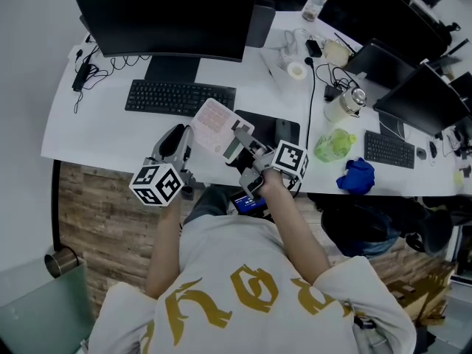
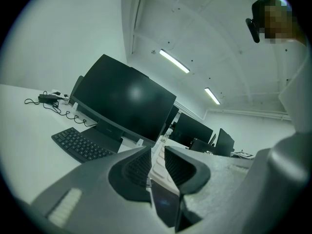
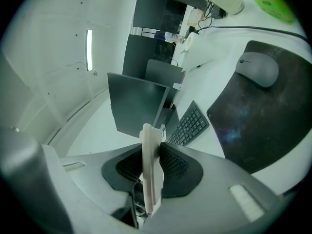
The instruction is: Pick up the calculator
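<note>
Right gripper view shows calculator (image 3: 148, 135) clamped edge-on in right claw (image 3: 150, 167).

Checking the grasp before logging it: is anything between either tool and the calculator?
Nothing visible stands between them. The left tool and the right tool are each shut directly on the calculator, which sits between their jaws, tilted above the desk.
</note>
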`<action>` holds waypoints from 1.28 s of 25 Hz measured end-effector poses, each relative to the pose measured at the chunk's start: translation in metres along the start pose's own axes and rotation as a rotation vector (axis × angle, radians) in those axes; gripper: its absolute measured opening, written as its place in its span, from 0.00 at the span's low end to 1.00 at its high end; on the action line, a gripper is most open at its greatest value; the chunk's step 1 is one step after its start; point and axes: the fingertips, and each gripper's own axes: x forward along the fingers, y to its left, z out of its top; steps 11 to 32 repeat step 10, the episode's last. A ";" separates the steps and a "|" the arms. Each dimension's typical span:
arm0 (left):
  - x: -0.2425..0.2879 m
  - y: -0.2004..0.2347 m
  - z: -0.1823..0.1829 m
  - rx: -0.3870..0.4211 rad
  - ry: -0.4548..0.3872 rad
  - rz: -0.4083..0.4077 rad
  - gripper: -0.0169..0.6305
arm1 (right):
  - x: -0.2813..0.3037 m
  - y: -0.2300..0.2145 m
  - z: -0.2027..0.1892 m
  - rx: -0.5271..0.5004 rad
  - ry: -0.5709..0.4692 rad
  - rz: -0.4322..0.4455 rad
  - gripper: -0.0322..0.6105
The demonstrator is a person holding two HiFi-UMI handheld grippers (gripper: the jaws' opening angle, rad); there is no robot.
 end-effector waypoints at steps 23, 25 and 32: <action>0.006 0.007 -0.005 -0.031 0.012 0.003 0.16 | 0.005 -0.005 0.001 0.009 0.010 -0.002 0.21; 0.006 0.007 -0.005 -0.031 0.012 0.003 0.16 | 0.005 -0.005 0.001 0.009 0.010 -0.002 0.21; 0.006 0.007 -0.005 -0.031 0.012 0.003 0.16 | 0.005 -0.005 0.001 0.009 0.010 -0.002 0.21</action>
